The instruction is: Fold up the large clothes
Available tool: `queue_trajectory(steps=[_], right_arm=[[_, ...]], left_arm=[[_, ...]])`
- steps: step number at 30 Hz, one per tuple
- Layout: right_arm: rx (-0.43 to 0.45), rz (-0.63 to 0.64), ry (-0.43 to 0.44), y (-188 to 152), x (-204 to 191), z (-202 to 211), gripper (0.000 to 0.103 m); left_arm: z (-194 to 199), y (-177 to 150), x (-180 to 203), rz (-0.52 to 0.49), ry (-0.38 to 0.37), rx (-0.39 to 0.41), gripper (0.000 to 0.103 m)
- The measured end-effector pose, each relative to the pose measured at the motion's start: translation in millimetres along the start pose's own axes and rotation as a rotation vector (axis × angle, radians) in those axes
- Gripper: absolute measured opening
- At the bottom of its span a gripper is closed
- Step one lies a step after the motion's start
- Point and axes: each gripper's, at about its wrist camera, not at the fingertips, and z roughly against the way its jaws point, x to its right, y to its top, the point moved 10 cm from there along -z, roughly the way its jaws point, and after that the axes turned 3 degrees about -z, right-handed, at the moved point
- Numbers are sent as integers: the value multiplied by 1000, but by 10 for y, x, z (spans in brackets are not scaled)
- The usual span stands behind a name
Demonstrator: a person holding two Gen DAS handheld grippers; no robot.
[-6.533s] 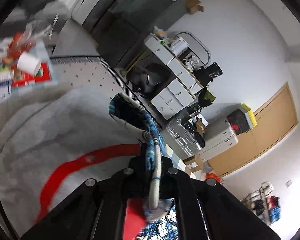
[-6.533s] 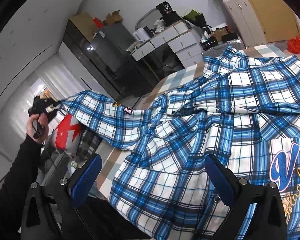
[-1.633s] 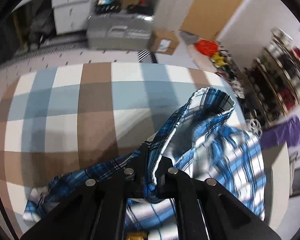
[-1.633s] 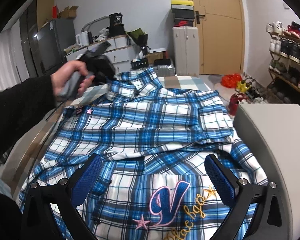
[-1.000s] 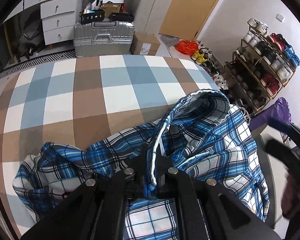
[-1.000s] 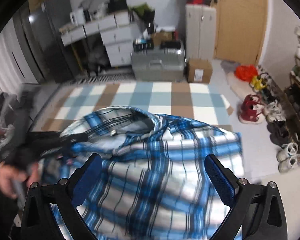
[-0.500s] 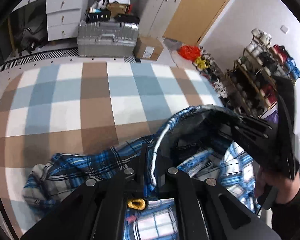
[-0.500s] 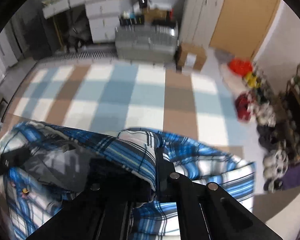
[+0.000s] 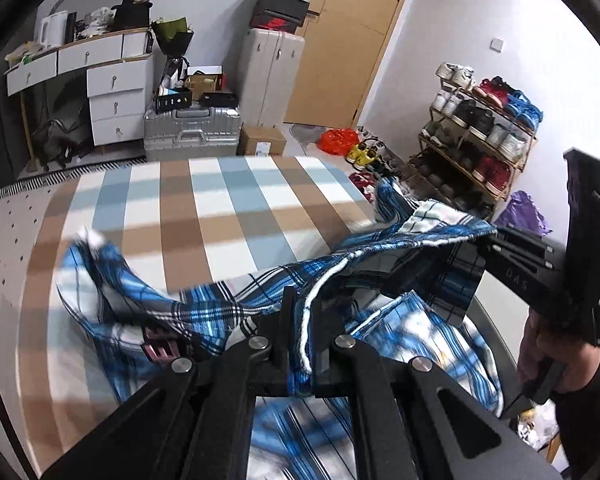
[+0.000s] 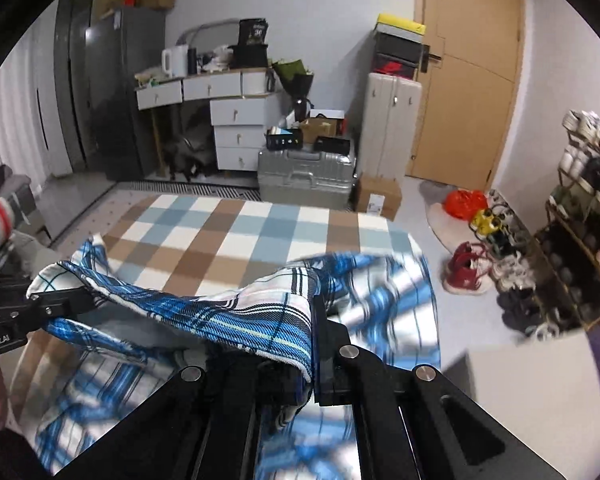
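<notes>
1. The shirt point(image 9: 384, 252) hangs between the left gripper point(image 9: 302, 336) and the right gripper point(image 10: 312, 344), each clamped on its edge, above the checked mat point(image 9: 204, 204).
2. Behind the mat lies a suitcase point(image 10: 306, 178), with a cardboard box point(image 10: 378, 196) to its right.
3. A drawer unit point(image 10: 236, 132) stands behind and left of the suitcase; a tall cabinet point(image 10: 392, 120) behind it on the right.
4. A shoe rack point(image 9: 476, 136) stands on the right by the wall.
</notes>
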Motion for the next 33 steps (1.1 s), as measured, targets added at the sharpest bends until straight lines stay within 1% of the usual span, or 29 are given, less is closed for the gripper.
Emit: queue_trajectory(steps=[2,4,8,11,14,15,19,21,22,24,26,28,29,30,31,32,33], right_arm=[[5,-15,2,-223,-14,111,2],[-6,-49,11,-556,-40,213,3],[-36,-98,15,-1052,-64,248,3],[-60,-128,-6,-1311,-47,224,3],[-88,-183,-26,-1516,-1,225,3],[-100,-204,-32,-1582,26,233,3],[-190,-268,-38,-1864,81,165,4],[-217,-280,-31,-1929,78,136,6],[-221,-275,-28,-1925,69,131,8],[-220,-275,-18,-1921,57,142,10],[-244,-273,-3,-1942,39,137,17],[-286,-262,7,-1996,18,127,47],[-290,-259,25,-2021,2,156,51],[-287,-259,40,-2031,-5,190,59],[-283,-260,68,-1997,14,260,64],[-279,-263,83,-1995,9,307,66],[-267,-266,116,-1919,45,398,71]], left_arm=[[7,-151,20,12,4,12,0],[-12,-346,21,30,8,13,0],[-93,-651,35,79,-13,-29,0],[-117,-835,88,97,-21,-45,0],[-142,-950,162,79,-30,-83,0],[-160,-967,168,72,-23,-87,0],[-168,-1042,152,69,-11,-100,0],[-199,-1070,139,68,-10,-118,0],[-208,-1108,147,68,-11,-124,0],[-229,-1162,124,62,12,-158,4],[-251,-1236,110,58,15,-210,6],[-208,-1267,120,48,-6,-247,6],[-160,-1258,123,41,-16,-258,8],[-90,-1243,128,32,-25,-269,10],[-16,-1236,134,25,-41,-270,12],[80,-1204,147,15,-62,-262,14],[195,-1145,142,7,-71,-244,16]])
